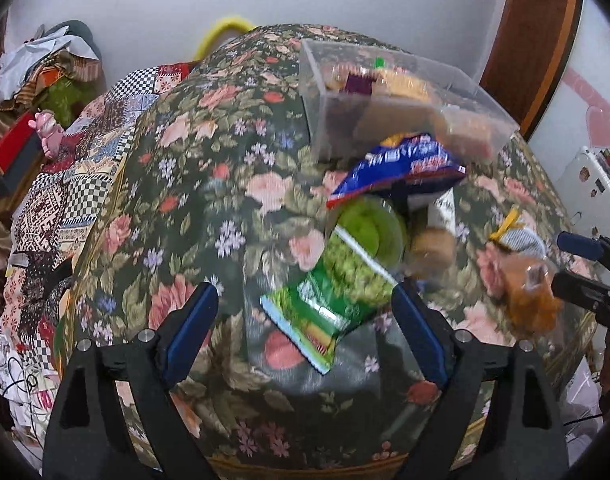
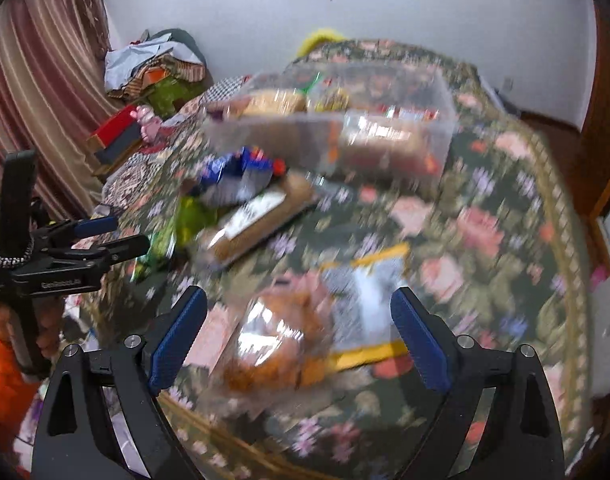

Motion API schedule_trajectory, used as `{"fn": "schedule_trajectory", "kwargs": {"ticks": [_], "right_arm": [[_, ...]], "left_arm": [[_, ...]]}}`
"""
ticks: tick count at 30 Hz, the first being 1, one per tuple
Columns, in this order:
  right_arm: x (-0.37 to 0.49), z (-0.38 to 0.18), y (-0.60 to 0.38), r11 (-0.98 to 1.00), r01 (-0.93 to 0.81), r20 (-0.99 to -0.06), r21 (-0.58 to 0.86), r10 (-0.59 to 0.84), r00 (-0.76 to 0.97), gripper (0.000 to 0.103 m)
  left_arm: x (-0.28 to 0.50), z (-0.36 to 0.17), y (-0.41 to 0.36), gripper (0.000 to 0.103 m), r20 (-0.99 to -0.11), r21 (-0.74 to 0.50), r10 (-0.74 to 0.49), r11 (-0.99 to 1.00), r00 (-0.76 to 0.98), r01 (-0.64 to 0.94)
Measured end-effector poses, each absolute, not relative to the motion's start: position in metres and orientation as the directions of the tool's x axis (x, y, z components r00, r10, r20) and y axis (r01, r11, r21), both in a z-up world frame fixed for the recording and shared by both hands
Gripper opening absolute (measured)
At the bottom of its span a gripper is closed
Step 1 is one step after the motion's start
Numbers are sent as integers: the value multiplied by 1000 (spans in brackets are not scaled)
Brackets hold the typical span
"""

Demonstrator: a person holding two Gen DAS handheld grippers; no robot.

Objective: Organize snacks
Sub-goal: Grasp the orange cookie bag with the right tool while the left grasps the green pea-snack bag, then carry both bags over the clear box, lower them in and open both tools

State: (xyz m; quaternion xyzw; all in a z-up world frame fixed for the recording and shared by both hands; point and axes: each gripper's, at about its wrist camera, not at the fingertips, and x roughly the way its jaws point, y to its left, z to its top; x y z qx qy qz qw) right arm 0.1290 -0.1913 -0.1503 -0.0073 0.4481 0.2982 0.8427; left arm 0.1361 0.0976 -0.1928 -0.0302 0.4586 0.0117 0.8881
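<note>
A clear plastic box (image 1: pixel 389 96) holding several snack packs stands at the far side of the floral table; it also shows in the right wrist view (image 2: pixel 337 120). A green snack bag (image 1: pixel 337 292) lies between the fingers of my open left gripper (image 1: pixel 305 320), just beyond the tips. A blue bag (image 1: pixel 401 164) lies behind it, with a green lid (image 1: pixel 377 228) between them. My right gripper (image 2: pixel 299 328) is open over a clear bag of orange snacks with a yellow-edged label (image 2: pixel 305 328). That bag (image 1: pixel 525 280) and the right gripper (image 1: pixel 577 264) show at the right of the left wrist view.
The round table wears a dark floral cloth (image 1: pixel 209 184). A flat brown pack (image 2: pixel 261 224) lies mid-table. A quilt-covered bed (image 1: pixel 65 184) with clutter lies to the left, curtains (image 2: pixel 37 80) beyond. The right wrist view is blurred by motion. The left gripper (image 2: pixel 85 240) shows at its left.
</note>
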Motion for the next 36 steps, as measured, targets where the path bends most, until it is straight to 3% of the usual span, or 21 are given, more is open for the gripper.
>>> {"fn": "schedule_trajectory", "kwargs": {"ticks": [3,5,14,15,18,19,22,23,36], "right_arm": [[124,-158,-185,818,-513,-772,261,496,397,83],[121,-164,-181,805,-523,-781,280,508,364,67],[119,-171,-174,803,-540,-796,252,489,356,61],[120,-172,-174,803,-539,-796,254,490,355,60],[121,-174,-173,799,-540,-790,263,499,355,57],[121,-174,-173,801,-539,-789,260,498,359,56],[119,-172,-173,808,-530,-784,259,496,373,54],[119,-171,-174,810,-524,-780,264,499,378,53],[128,-130,-191,812,-508,-697,288,541,470,52]], "left_arm": [[137,-199,97,89,-818,-46,-9,998,576,-50],[140,-201,97,89,-820,-55,-15,997,573,-52],[154,-224,87,88,-834,-70,-30,996,551,-51],[153,-224,86,86,-830,-60,-20,997,558,-53],[150,-223,84,66,-821,-45,-7,998,571,-53],[148,-221,83,53,-819,-34,4,998,573,-56],[141,-217,82,50,-811,-28,8,998,585,-51],[139,-216,82,36,-810,-28,6,998,587,-48],[127,-173,82,33,-750,-54,-9,997,662,-48]]}}
